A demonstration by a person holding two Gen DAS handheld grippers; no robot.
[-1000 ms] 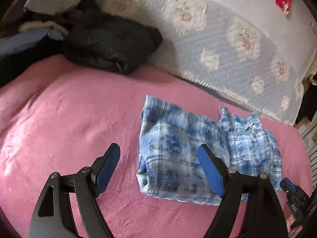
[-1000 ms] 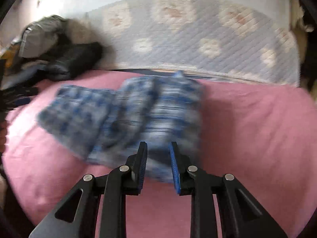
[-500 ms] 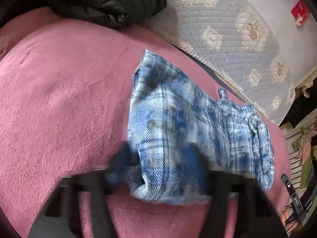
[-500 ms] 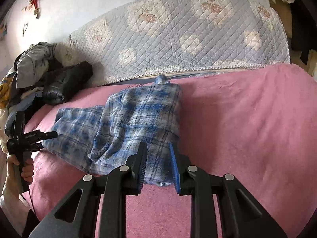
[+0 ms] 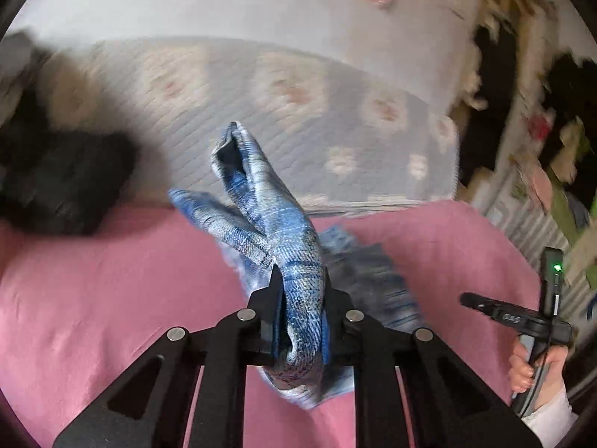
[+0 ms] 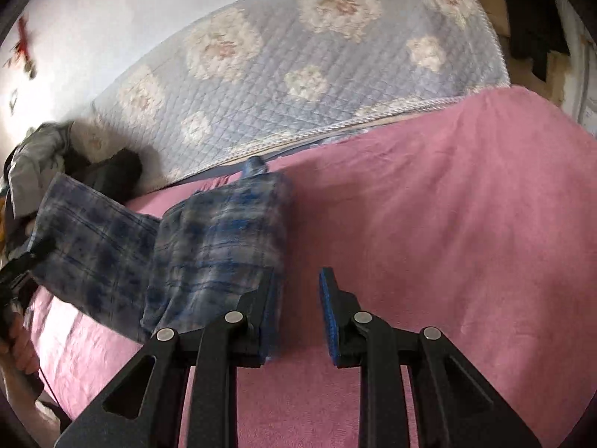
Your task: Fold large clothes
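Two claws | my left claw [image 5: 298,310] clenched on plaid shirt [image 5: 276,224], lifted off pink bed [image 5: 112,280] | right claw [image 6: 296,313] released, near shirt edge.

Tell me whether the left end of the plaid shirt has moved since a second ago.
Yes: the plaid shirt end rose off the pink blanket, clamped in the left tongs.

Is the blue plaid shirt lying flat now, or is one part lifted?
Partly lifted. The left gripper is shut on a bunch of the blue plaid shirt, raised above the pink blanket; the rest lies down.

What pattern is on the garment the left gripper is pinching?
Blue and white plaid on the garment; it shows clearest in the left wrist view, clamped in the left gripper.
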